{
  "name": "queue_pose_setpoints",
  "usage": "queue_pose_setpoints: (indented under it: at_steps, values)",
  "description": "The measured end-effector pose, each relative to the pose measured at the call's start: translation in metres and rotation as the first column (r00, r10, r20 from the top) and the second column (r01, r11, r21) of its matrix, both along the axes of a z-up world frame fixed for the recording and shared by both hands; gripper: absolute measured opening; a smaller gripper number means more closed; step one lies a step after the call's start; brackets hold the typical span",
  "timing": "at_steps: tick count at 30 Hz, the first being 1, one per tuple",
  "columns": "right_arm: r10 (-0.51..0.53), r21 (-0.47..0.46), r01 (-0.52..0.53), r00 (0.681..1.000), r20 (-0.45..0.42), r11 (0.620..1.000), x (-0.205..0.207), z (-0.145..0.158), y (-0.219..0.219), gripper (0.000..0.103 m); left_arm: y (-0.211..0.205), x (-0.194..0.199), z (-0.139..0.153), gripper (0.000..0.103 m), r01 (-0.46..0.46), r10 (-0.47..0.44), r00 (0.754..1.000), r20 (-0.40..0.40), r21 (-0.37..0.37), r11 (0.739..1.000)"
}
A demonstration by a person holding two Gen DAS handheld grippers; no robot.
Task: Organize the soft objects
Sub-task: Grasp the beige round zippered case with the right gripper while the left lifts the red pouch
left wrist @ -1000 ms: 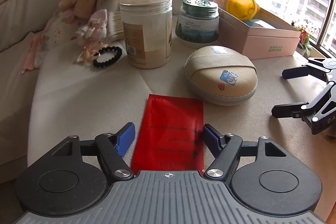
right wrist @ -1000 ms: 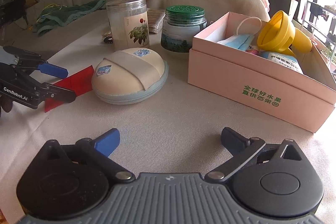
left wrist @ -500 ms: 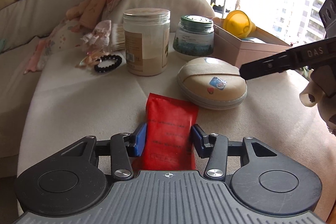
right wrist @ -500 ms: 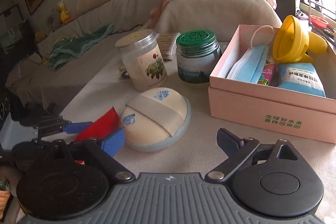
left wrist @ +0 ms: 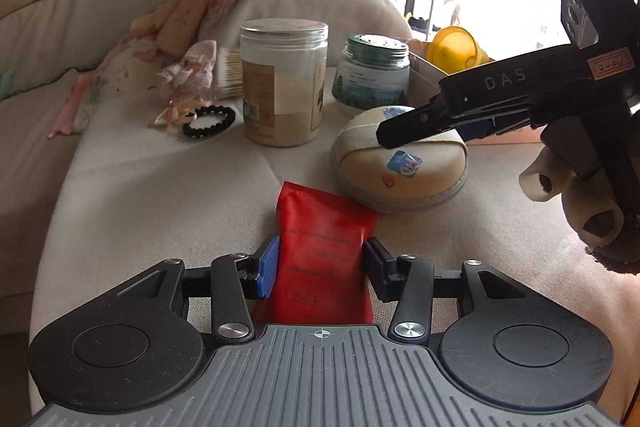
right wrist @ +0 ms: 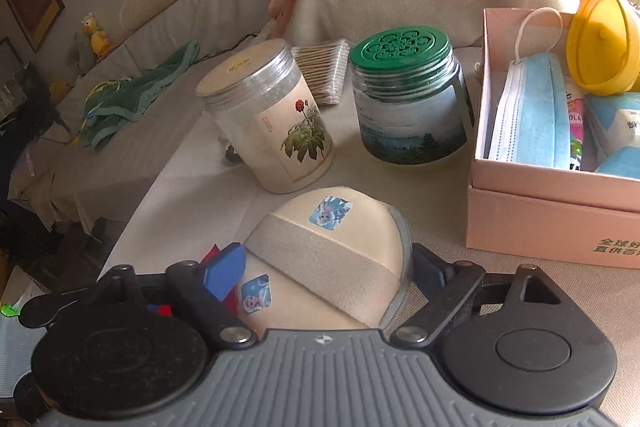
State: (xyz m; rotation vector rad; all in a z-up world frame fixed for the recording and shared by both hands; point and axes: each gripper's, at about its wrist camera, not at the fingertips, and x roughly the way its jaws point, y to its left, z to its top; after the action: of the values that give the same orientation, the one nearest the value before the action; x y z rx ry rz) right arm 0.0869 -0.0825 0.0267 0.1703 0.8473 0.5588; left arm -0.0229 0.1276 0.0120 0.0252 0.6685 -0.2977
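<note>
1. The left gripper [left wrist: 320, 261] is clamped on the near end of the red pouch [left wrist: 325, 247]. The pouch lies on the sofa cushion [left wrist: 160, 187], just on the near side of the round cream puff case [left wrist: 400, 163]. Its sides look pinched inward, so the pouch may buckle or slip out when lifted, since the fingers hold only its soft edges.

2. The right gripper [right wrist: 324, 267] straddles the puff case with its jaws spread, one finger at each side. Whether the pads already touch the case I cannot tell. If it closes off-centre, the domed case could squirt out sideways.

3. Seen from the left wrist, the right gripper [left wrist: 420, 123] hangs over the top of the puff case, close above the far end of the pouch. Lifting the pouch straight up risks bumping it into that gripper.

4. Just behind the puff case stand the tall clear jar [right wrist: 268, 119] and the green-lidded jar [right wrist: 408, 95]. A forward push on the case could knock the tall one over.

5. The pink box [right wrist: 552, 211] sits to the right of the puff case, already holding a face mask [right wrist: 532, 115] and a yellow funnel [right wrist: 600, 43]. If it is the destination, which I only suppose, the crowded inside may leave the case perched on the rim.
</note>
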Motion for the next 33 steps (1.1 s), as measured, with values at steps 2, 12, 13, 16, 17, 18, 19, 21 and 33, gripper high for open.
queue_pose_setpoints:
  at_steps: [2, 12, 13, 16, 17, 18, 19, 21, 33]
  values:
    - [0.013, 0.034, -0.014, 0.999, 0.029, 0.999, -0.005, 0.010, -0.007, 0.065, 0.000, 0.000, 0.000, 0.050, 0.000, 0.000, 1.000, 0.000, -0.001, 1.000]
    - [0.171, 0.138, -0.165, 0.985, -0.033, 0.977, -0.011, 0.017, 0.009, 0.047, -0.002, 0.000, -0.001, 0.050, -0.001, 0.001, 1.000, 0.002, 0.007, 1.000]
    - [0.162, 0.147, -0.152, 0.985, -0.058, 0.977, -0.006, 0.012, 0.011, 0.047, -0.002, 0.000, -0.001, 0.050, -0.001, 0.001, 1.000, 0.003, 0.004, 1.000]
    - [0.133, 0.177, -0.111, 0.985, -0.113, 0.978, 0.009, 0.001, 0.015, 0.054, -0.001, -0.001, 0.000, 0.050, -0.002, 0.002, 1.000, 0.002, -0.004, 1.000]
    - [0.123, 0.184, -0.099, 0.984, -0.125, 0.978, 0.014, 0.000, 0.016, 0.058, -0.001, 0.000, 0.000, 0.050, -0.002, 0.002, 1.000, 0.002, -0.005, 1.000]
    - [0.114, 0.193, -0.085, 0.983, -0.145, 0.978, 0.019, -0.003, 0.016, 0.060, -0.001, -0.001, 0.000, 0.050, -0.002, 0.002, 1.000, 0.002, -0.005, 1.000]
    - [0.108, 0.205, -0.071, 0.979, -0.174, 0.976, 0.026, -0.006, 0.018, 0.065, -0.001, -0.001, 0.000, 0.050, -0.002, 0.002, 1.000, 0.002, -0.004, 1.000]
    - [0.103, 0.248, -0.040, 0.963, -0.248, 0.968, 0.038, -0.016, 0.019, 0.070, -0.001, -0.001, 0.000, 0.050, -0.002, 0.002, 1.000, 0.002, -0.004, 1.000]
    - [0.142, 0.270, -0.086, 0.971, -0.193, 0.959, 0.037, 0.005, 0.024, 0.043, 0.004, -0.006, 0.002, 0.049, -0.022, 0.023, 0.999, 0.022, -0.039, 0.999]
